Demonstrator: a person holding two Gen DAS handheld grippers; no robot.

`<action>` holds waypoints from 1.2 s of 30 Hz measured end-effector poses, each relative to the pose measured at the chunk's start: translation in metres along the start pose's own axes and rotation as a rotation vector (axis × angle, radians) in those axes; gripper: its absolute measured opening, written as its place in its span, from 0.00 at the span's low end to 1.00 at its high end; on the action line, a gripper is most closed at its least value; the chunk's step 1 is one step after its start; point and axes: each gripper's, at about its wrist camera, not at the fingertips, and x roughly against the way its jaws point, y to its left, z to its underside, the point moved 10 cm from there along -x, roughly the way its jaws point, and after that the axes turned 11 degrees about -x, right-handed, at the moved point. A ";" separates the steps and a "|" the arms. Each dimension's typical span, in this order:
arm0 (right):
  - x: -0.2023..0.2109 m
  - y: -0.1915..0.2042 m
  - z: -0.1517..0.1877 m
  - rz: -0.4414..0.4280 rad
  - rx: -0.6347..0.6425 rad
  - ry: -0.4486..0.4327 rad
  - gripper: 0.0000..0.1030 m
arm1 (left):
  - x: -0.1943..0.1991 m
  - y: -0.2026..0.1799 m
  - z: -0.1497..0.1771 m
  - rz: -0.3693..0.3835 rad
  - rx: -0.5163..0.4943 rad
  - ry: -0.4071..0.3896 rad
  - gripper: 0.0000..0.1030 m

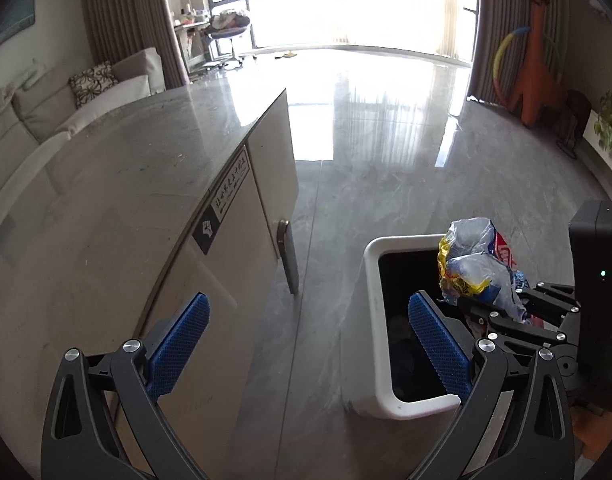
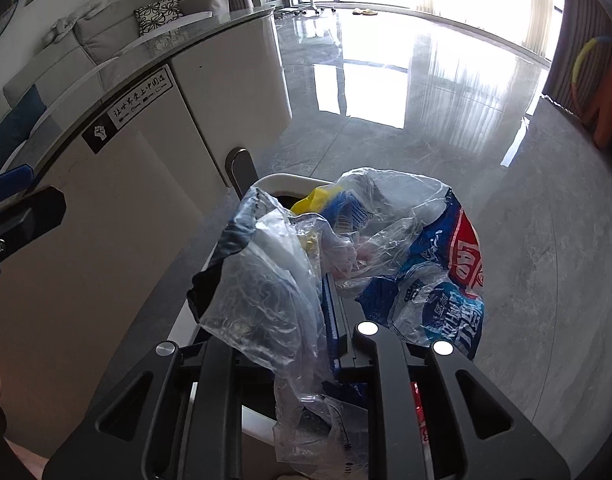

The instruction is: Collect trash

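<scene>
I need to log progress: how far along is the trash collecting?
Done: the tabletop shows no trash. In hand: a crumpled plastic wrapper bundle sits between the right gripper fingers above the white bin; left gripper is open and empty. Left: dropping the bundle in.

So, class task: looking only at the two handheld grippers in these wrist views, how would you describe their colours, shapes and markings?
The left gripper has black angular link arms with triangular cut-outs, round silver pivot pins, and flat blue pads with a fine grid texture. The right gripper has the same black frame and silver pins; behind it stands a black box with a small green light. No cables show.
</scene>
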 end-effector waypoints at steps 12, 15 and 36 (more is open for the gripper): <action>-0.015 -0.009 0.012 0.084 0.017 0.046 0.95 | 0.035 0.013 0.007 -0.065 -0.032 -0.039 0.95; -0.004 0.002 0.011 0.047 0.032 0.020 0.95 | 0.040 0.023 0.012 -0.080 -0.034 -0.041 0.95; 0.121 0.143 -0.038 -0.194 0.197 -0.228 0.95 | 0.125 0.107 0.038 -0.257 0.100 -0.132 0.95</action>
